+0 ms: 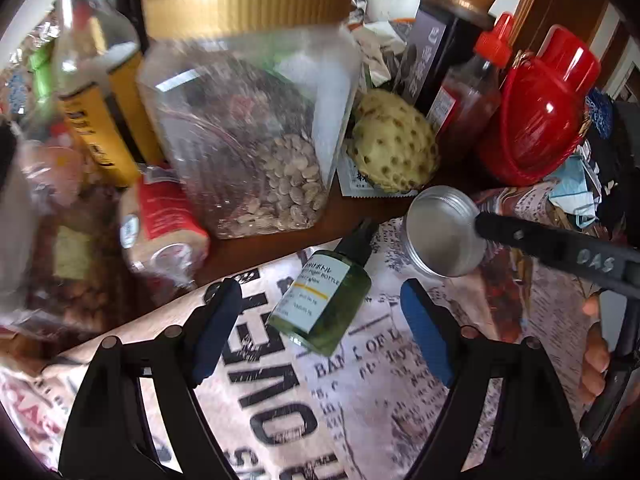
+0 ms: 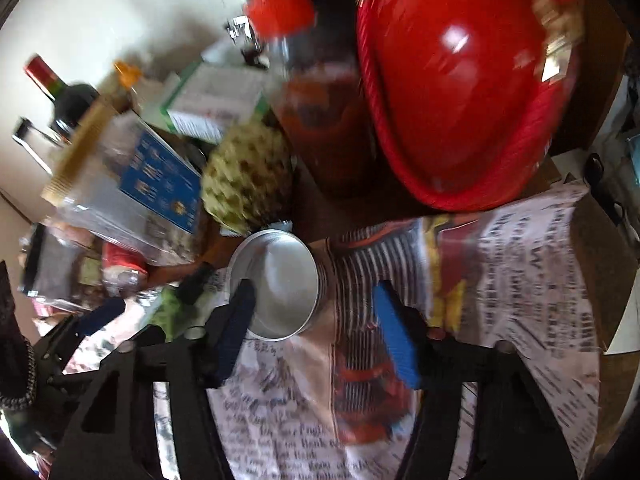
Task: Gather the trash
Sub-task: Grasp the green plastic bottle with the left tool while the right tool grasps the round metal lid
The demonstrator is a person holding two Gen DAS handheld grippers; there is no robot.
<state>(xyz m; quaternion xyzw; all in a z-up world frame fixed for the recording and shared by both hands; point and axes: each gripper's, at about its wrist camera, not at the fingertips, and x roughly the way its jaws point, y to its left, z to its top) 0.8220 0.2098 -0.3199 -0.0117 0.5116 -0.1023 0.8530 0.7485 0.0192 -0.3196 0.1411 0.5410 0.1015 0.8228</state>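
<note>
A cluttered desk (image 1: pixel 360 216) is seen from two handheld tools, its near part covered by a newspaper-print cloth (image 1: pixel 280 400). At the far right a red ribbed jug (image 1: pixel 536 112) is set, with a red-capped sauce bottle (image 1: pixel 468 96) just to its left. A clear jar (image 1: pixel 248 128) with a gold lid, partly filled with pale seeds, is stood near the middle, and a yellow-labelled glass bottle (image 1: pixel 100 92) is seen to its left. A knobbly green fruit (image 1: pixel 394 144) is laid between the jar and the sauce bottle. A round tin (image 1: pixel 440 232) with a plain silver lid is placed on the cloth's far edge, just in front of the fruit. A small green bottle (image 1: pixel 324 304) with a white label and black cap is laid on its side on the cloth, near the tin's left.

The left tool (image 1: pixel 320 328) is held wide above the green bottle, which is framed between its blue pads (image 1: pixel 424 336) without being touched. The right tool (image 2: pixel 316 324) is held half open over the tin (image 2: pixel 276 284); its left pad is shown across the tin's near rim, though whether contact is made cannot be told through the blur. Nothing is gripped by either tool.
</note>
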